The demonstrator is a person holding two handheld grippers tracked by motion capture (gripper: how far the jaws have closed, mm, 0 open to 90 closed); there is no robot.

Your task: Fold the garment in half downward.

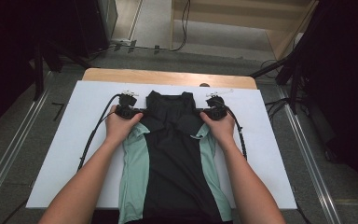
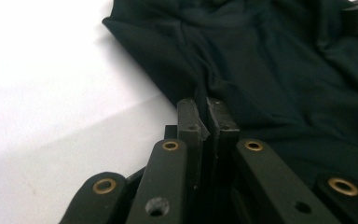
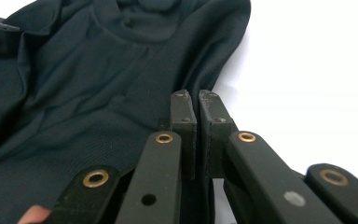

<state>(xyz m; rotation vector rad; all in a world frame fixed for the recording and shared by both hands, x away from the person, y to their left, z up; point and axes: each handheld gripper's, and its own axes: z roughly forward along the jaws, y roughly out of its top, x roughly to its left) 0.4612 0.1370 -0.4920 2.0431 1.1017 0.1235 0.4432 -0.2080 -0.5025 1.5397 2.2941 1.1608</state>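
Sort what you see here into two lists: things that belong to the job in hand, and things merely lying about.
In the job:
shirt, black with mint side panels
left gripper, pinching its edge
right gripper, pinching the opposite edge
white board beneath it

Lying about:
floor cables
power strip
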